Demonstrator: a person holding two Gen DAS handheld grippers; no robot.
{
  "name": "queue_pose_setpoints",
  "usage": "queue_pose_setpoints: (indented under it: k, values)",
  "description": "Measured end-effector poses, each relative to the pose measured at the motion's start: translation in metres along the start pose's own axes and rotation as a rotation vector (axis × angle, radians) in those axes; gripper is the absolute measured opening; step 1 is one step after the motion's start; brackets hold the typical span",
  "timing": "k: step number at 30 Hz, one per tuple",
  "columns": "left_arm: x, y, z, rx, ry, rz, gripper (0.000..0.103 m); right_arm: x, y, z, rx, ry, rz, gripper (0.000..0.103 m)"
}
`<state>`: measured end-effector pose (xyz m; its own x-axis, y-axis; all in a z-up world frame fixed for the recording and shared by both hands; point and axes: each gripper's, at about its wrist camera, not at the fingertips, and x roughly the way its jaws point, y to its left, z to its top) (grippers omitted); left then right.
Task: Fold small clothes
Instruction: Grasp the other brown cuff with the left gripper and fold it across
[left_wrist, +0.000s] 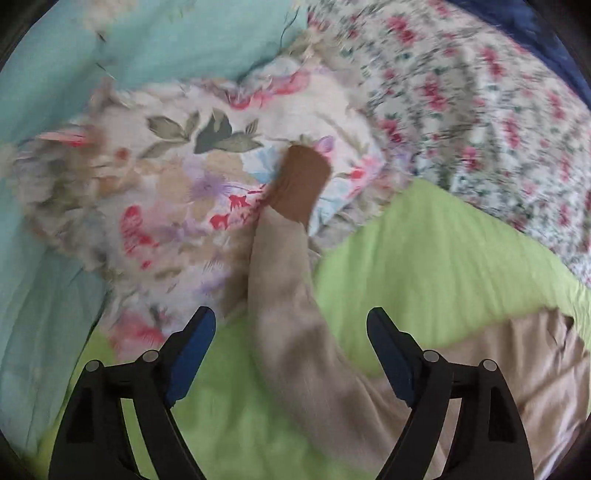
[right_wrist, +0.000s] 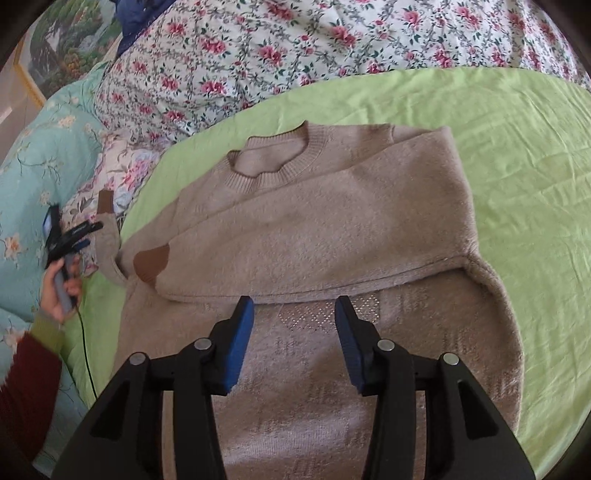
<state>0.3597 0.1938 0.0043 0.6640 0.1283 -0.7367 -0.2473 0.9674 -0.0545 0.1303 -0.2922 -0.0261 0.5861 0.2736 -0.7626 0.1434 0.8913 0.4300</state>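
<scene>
A beige sweater (right_wrist: 314, 229) is seen spread front-up on a green sheet (right_wrist: 517, 166), collar at the far side and hem toward the near side. One sleeve has already been laid across the chest, its brown cuff (right_wrist: 149, 264) resting near the left edge of the body. The other sleeve (left_wrist: 280, 266) is stretched out to the left, its long axis running away from the body so that its brown cuff (left_wrist: 301, 177) lies on a floral pillow (left_wrist: 166, 177) beyond the sheet. The left gripper (left_wrist: 291, 354) is held wide open with this sleeve passing between the fingers, and nothing is gripped by it; the left wrist view is blurred. The right gripper (right_wrist: 295, 347) is likewise held open and empty above the lower body of the sweater. The outstretched sleeve is judged to be nearer the left gripper, so a grasp partway along it and a sweep rightward across the chest would seem called for.
</scene>
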Motion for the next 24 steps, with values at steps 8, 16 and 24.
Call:
queue_pose_setpoints:
  k: [8, 16, 24]
  values:
    - [0.054, -0.004, 0.017, 0.039, 0.074, -0.009, 0.007, 0.007, 0.002, 0.002, 0.007, 0.008, 0.015, 0.047]
    - [-0.067, -0.085, -0.014, 0.189, -0.137, -0.279, 0.007, -0.004, 0.000, 0.000, 0.022, -0.020, 0.045, 0.047]
    - [-0.147, -0.218, -0.058, 0.424, -0.193, -0.541, 0.007, -0.033, -0.034, -0.009, 0.100, -0.070, 0.025, 0.047]
